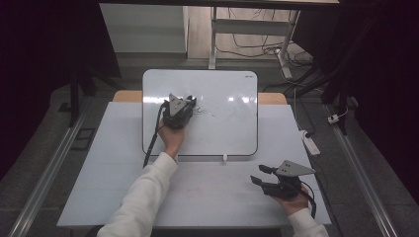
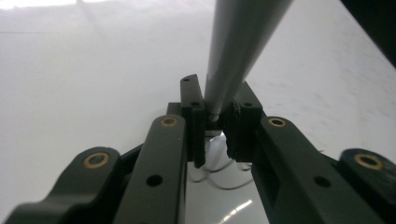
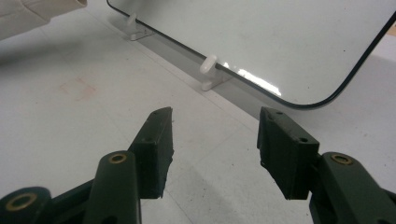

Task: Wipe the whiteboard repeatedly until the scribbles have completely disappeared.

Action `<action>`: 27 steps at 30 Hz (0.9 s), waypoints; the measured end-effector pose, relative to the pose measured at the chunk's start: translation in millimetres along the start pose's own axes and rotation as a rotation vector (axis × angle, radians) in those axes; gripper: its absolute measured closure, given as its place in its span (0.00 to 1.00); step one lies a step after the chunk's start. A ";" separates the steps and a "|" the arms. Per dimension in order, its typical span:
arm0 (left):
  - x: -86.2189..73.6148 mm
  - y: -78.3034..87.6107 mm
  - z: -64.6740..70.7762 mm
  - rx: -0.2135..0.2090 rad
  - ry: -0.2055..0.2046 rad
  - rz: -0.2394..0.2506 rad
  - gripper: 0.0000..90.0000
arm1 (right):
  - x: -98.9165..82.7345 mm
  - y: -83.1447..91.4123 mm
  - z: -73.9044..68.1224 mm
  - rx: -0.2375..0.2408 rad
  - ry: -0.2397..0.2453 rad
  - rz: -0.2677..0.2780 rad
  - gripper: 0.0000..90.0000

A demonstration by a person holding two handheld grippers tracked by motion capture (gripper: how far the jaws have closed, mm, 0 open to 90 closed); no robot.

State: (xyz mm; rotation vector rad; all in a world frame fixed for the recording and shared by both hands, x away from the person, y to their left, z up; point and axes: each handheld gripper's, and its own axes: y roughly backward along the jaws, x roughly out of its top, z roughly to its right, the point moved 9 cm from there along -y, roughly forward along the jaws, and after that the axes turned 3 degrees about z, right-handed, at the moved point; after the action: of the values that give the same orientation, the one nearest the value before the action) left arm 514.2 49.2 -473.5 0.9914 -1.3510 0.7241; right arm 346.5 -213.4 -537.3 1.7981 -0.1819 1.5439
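A white whiteboard (image 1: 225, 133) lies on the table, with dark scribbles (image 1: 205, 112) near its upper middle. My left gripper (image 1: 191, 105) rests over the board beside the scribbles and is shut on a grey marker (image 2: 243, 42). In the left gripper view, the marker's barrel rises steeply from between the jaws, my gripper (image 2: 215, 116) points at the board (image 2: 93, 70), and drawn lines (image 2: 219, 179) show below the tip. My right gripper (image 1: 258, 174) hovers over the table at the front right, open and empty. In its own view, my right gripper (image 3: 215, 135) faces the board's lower corner (image 3: 280, 42).
The board sits on a white table (image 1: 222, 197) with a faint reddish stain (image 3: 77, 88). Small white clips (image 3: 208, 70) stick out at the board's near edge. A white sleeve (image 3: 28, 14) lies across the left. A power strip (image 1: 311, 143) and cables lie on the floor to the right.
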 end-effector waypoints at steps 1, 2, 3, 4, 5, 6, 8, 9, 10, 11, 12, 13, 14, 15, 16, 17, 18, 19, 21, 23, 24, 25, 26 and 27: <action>-0.9 -1.6 6.3 -0.012 -0.008 -0.007 0.87 | 0.5 -0.2 -0.6 0.001 0.002 0.001 0.50; -1.9 -2.4 11.7 -0.022 -0.019 -0.013 0.87 | 0.9 -0.4 -1.2 0.002 0.004 0.001 0.50; -2.9 -1.9 14.4 -0.026 -0.032 -0.018 0.87 | 1.1 -0.8 -1.7 0.002 0.006 0.000 0.50; -3.3 -0.8 13.4 -0.027 -0.036 -0.017 0.87 | 1.2 -1.2 -2.1 0.005 0.007 0.000 0.50; -3.3 -0.8 13.4 -0.027 -0.036 -0.017 0.87 | 1.1 -1.7 -2.2 0.007 0.007 0.000 0.50; -2.1 3.5 -2.7 -0.005 -0.006 -0.007 0.87 | 0.8 -1.9 -2.1 0.008 0.007 -0.002 0.50; -1.0 6.1 -13.2 0.009 0.014 -0.001 0.87 | 0.7 -1.0 -2.2 0.008 0.006 -0.001 0.50; 0.7 11.8 -30.2 0.028 0.052 0.006 0.87 | 0.9 -0.5 -2.0 0.006 0.007 0.001 0.50; 0.2 16.0 -38.1 0.034 0.063 0.008 0.87 | 1.2 0.3 -1.8 0.005 0.008 0.003 0.50; -1.1 17.8 -39.8 0.029 0.063 0.004 0.87 | 1.4 1.0 -1.4 0.005 0.005 0.005 0.50; -4.4 20.2 -39.0 0.027 0.050 0.000 0.87 | 1.5 1.2 -1.0 0.004 0.004 0.007 0.50; -6.5 21.1 -36.7 0.022 0.048 0.002 0.87 | 1.5 0.9 -0.6 0.004 0.001 0.007 0.50; -9.3 20.7 -31.2 0.002 0.057 0.004 0.87 | 1.4 0.7 -0.7 0.005 0.000 0.006 0.50; -11.2 18.6 -24.3 -0.014 0.056 0.005 0.87 | 1.2 0.1 -1.0 0.006 0.001 0.004 0.50; -12.4 15.1 -15.8 -0.033 0.061 0.005 0.87 | 1.2 -0.5 -1.8 0.006 0.002 0.003 0.50; -12.9 10.9 -5.5 -0.057 0.069 0.004 0.87 | 1.3 -0.9 -2.6 0.007 0.006 0.001 0.50; -12.9 10.9 -5.5 -0.057 0.069 0.004 0.87 | 1.5 -1.1 -3.4 0.007 0.009 0.000 0.50; -12.9 4.4 14.7 -0.083 0.031 -0.004 0.87 | 1.7 -1.2 -3.9 0.008 0.011 0.000 0.50; -12.6 4.5 16.6 -0.077 0.011 -0.006 0.87 | 2.1 -0.9 -3.4 0.007 0.009 0.001 0.50; -12.4 6.9 9.3 -0.070 0.023 -0.004 0.87 | 1.6 -0.2 -1.8 0.008 0.004 0.004 0.50; -11.2 15.1 -16.3 -0.023 0.064 0.008 0.87 | 1.0 0.4 -1.0 0.008 0.003 0.003 0.50; -11.2 15.1 -16.3 -0.023 0.064 0.008 0.87 | 0.5 1.1 -0.8 0.007 0.000 0.004 0.50; -9.9 22.4 -37.1 0.003 0.121 0.026 0.87 | 0.1 1.9 -0.5 0.006 0.002 0.004 0.50; -10.2 23.4 -39.8 0.002 0.137 0.028 0.87 | 0.2 2.6 -0.3 0.006 0.002 0.005 0.50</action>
State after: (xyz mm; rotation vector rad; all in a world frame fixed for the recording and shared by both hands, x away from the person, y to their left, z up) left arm 510.0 96.1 -477.6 0.9098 -1.2472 0.8005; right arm 344.9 -215.0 -535.9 1.8019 -0.1806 1.5512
